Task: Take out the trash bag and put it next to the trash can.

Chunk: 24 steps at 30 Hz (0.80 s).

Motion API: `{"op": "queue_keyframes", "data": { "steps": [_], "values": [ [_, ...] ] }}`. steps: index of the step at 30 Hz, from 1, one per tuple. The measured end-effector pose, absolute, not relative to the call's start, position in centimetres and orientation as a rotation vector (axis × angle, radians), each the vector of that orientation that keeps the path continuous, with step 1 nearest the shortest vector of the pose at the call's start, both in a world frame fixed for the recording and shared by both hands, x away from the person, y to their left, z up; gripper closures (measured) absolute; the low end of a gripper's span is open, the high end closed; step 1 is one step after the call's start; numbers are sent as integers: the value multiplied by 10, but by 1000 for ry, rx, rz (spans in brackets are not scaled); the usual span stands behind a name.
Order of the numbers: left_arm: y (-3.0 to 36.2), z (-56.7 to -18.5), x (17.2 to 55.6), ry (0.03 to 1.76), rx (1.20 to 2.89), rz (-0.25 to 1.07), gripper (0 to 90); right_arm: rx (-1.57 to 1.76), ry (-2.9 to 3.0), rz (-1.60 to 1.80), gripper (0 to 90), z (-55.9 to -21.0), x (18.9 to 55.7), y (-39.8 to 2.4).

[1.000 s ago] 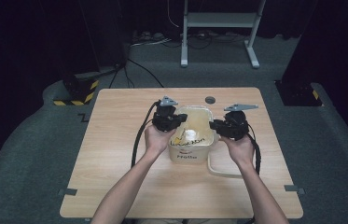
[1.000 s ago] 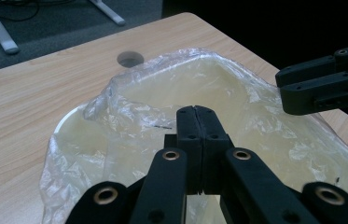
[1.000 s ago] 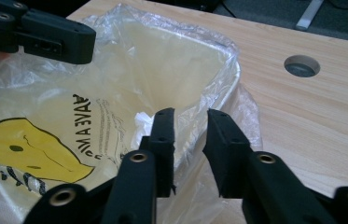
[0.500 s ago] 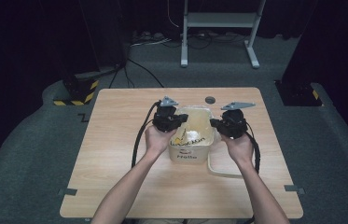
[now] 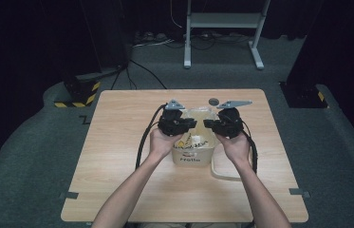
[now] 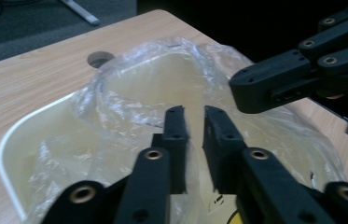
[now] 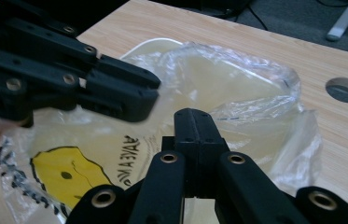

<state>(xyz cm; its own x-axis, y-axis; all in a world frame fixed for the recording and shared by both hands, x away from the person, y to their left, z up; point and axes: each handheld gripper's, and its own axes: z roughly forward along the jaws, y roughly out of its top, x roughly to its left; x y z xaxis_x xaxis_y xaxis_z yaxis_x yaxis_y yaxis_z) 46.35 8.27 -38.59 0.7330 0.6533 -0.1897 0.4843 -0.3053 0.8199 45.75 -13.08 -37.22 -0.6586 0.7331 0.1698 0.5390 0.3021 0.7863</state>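
A cream plastic bin (image 5: 191, 159) stands mid-table, lined with a clear plastic bag (image 5: 198, 116) that carries a yellow face print (image 7: 64, 172). Both grippers hover over the bin's mouth, tips facing each other and nearly touching. My left gripper (image 6: 195, 112) has just been opening: a narrow gap shows between its jaws, with nothing pinched and the bag (image 6: 139, 93) beyond. My right gripper (image 7: 192, 114) is shut, and a fold of the bag (image 7: 237, 79) gathers at its tips. In the high view the left gripper (image 5: 194, 124) and right gripper (image 5: 206, 123) meet above the bag.
The wooden table (image 5: 117, 142) has a round cable hole (image 5: 213, 101) just beyond the bin. A cream loop (image 5: 222, 173) lies on the table at the bin's right. A metal stand (image 5: 222, 21) and dark equipment stand on the carpet beyond the table.
The right gripper has edged a little leftward, toward the left gripper. The left hand has stayed where it was, and the bin has not shifted.
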Motion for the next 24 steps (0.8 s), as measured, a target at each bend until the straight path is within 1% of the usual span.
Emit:
{"op": "queue_keyframes", "data": {
  "steps": [5, 9, 20, 22, 24],
  "values": [
    [79, -387, 463, 837, 1985, 211, 617, 1157, 2361, 1304, 900, -372, 459, -126],
    [78, -388, 462, 830, 2004, 213, 568, 1160, 2363, 1317, 900, -372, 460, -125],
    [67, -389, 459, 813, 2051, 254, 500, 1123, 2369, 1359, 900, -366, 458, -116],
    [67, -388, 459, 809, 2057, 265, 518, 1116, 2376, 1371, 900, -365, 457, -114],
    [66, -388, 459, 795, 2068, 276, 570, 1112, 2379, 1385, 900, -365, 457, -112]
  ]
}}
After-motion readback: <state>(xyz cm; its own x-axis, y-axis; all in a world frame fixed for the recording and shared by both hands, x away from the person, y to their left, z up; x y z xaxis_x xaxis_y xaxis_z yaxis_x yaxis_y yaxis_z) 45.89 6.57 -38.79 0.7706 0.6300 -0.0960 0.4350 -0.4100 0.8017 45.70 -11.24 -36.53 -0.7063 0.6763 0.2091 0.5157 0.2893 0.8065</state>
